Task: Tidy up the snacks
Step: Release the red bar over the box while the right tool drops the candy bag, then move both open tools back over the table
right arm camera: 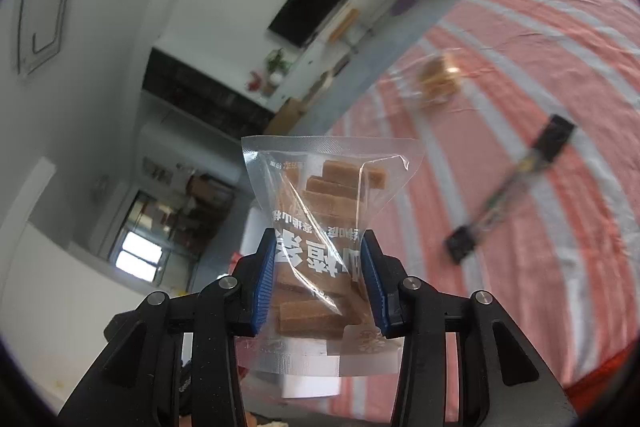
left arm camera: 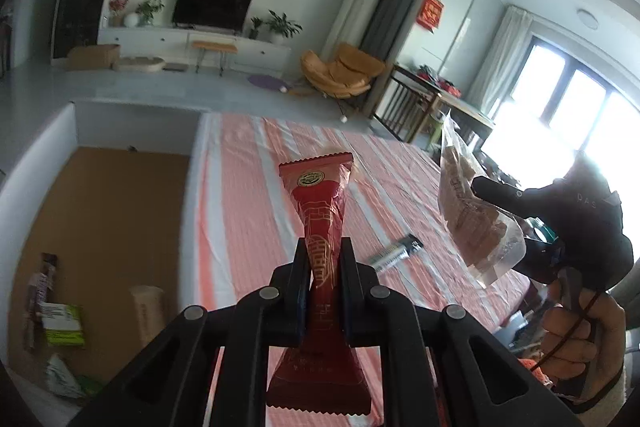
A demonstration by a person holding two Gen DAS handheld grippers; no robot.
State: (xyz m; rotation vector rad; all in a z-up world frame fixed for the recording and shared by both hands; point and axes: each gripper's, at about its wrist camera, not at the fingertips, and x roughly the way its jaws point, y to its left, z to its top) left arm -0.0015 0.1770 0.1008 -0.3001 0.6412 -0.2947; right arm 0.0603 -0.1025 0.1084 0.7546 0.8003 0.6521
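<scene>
My left gripper (left arm camera: 323, 259) is shut on a red snack packet (left arm camera: 322, 227), held upright above the striped cloth. My right gripper (right arm camera: 323, 251) is shut on a clear bag of brown bars (right arm camera: 324, 211); that bag also shows at the right of the left wrist view (left arm camera: 468, 211), held in the air over the table. A dark long snack stick (left arm camera: 396, 251) lies on the cloth; it shows blurred in the right wrist view (right arm camera: 512, 187). A clear packet with a golden snack (right arm camera: 438, 79) lies farther off on the cloth.
The table has a pink-and-white striped cloth (left arm camera: 248, 211). A white-walled box with a cardboard floor (left arm camera: 100, 211) stands at its left, holding several snack packets (left arm camera: 60, 319). A living room lies beyond, with a TV (left arm camera: 212, 5) and an orange chair (left arm camera: 340, 71).
</scene>
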